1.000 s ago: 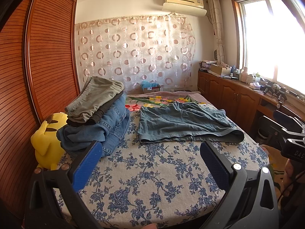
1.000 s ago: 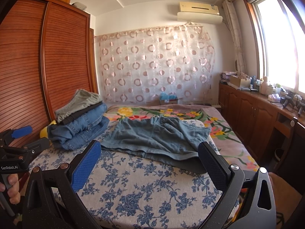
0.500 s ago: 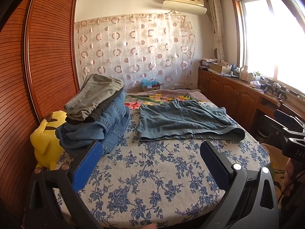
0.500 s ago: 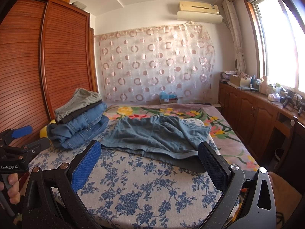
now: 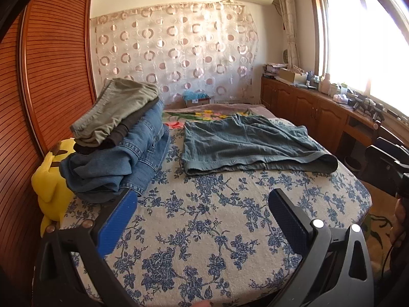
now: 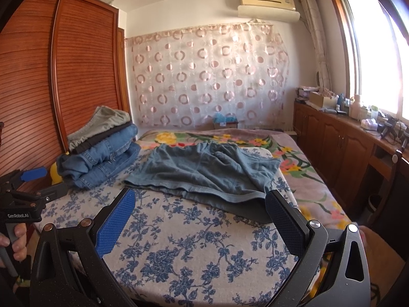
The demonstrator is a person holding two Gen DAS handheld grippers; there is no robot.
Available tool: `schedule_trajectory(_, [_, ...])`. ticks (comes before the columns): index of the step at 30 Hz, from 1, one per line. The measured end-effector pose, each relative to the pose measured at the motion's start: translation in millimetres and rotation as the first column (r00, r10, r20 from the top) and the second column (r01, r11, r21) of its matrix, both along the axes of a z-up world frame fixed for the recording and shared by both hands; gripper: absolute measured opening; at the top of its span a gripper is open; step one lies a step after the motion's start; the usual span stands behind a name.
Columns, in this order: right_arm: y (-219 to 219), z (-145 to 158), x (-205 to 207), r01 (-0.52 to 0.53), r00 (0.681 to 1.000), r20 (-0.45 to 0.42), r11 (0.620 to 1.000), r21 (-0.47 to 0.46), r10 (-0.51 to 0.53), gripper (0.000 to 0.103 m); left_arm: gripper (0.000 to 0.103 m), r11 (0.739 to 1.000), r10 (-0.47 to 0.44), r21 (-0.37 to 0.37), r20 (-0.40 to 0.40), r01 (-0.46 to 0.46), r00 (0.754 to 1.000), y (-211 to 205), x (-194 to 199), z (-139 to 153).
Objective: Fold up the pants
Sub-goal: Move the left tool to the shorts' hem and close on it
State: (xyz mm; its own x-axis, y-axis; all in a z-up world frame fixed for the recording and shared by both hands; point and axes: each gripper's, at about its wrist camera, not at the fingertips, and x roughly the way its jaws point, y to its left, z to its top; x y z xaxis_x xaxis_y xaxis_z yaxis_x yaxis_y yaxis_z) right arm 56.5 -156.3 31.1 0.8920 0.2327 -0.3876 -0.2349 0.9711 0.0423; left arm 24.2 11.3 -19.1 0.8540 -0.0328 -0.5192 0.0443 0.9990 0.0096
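Observation:
Grey-blue pants [image 5: 245, 143] [image 6: 204, 171] lie spread flat across the middle of the bed, a hem edge facing me. My left gripper [image 5: 202, 207] hovers open above the flowered sheet, short of the pants' near edge, with nothing between its blue pads. My right gripper [image 6: 199, 207] is open too and empty, its right finger close to the pants' near right corner. In the right wrist view the left gripper [image 6: 30, 179] shows at the far left, held by a hand [image 6: 12, 240].
A stack of folded jeans and khaki pants [image 5: 115, 138] [image 6: 99, 148] sits at the bed's left side, beside a yellow plush toy [image 5: 51, 184]. A wooden wardrobe [image 5: 46, 76] stands left. Wooden cabinets [image 6: 345, 148] run along the right wall under the window.
Both views have shifted slightly forward and down toward the bed. The pants and the stack have not moved. Both grippers stay open.

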Motion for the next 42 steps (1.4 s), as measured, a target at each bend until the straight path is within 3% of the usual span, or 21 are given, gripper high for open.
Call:
schedule_trajectory(11, [-17.2, -15.0, 20.1, 0.006, 0.999, -0.036, 0.999, -0.037, -0.008, 0.098, 0.103, 0.999, -0.038, -0.001, -0.047, 0.038, 0.998, 7.0, 34.6, -22.1])
schedule_trajectory(18, [-27.3, -30.4, 38.1, 0.01, 0.998, -0.059, 0.998, -0.067, -0.014, 0.081, 0.103, 0.998, -0.063, 0.017, -0.074, 0.065, 0.995, 11.7, 63.0, -38.1])
schedule_trajectory(24, [-40.7, -36.7, 48.4, 0.024, 0.996, -0.082, 0.996, -0.088, -0.031, 0.079, 0.103, 0.995, -0.098, 0.023, -0.104, 0.1, 0.99, 15.7, 88.0, -46.8])
schedule_trajectory(35, [-56.4, -54.3, 76.4, 0.038, 0.988, -0.144, 0.99, -0.136, -0.057, 0.075, 0.103, 0.979, -0.121, 0.148, -0.133, 0.14, 0.984, 6.6, 125.5, -52.6])
schedule_trajectory(38, [-58.5, -58.7, 80.0, 0.037, 0.987, -0.153, 0.989, -0.143, -0.059, 0.075, 0.099, 0.971, -0.132, 0.178, -0.158, 0.159, 0.979, 7.1, 136.6, -53.5])
schedule_trajectory(42, [-58.7, -65.6, 89.2, 0.026, 0.981, -0.185, 0.989, -0.144, -0.053, 0.075, 0.085, 0.961, -0.137, 0.209, -0.209, 0.181, 0.968, 8.5, 149.8, -59.5])
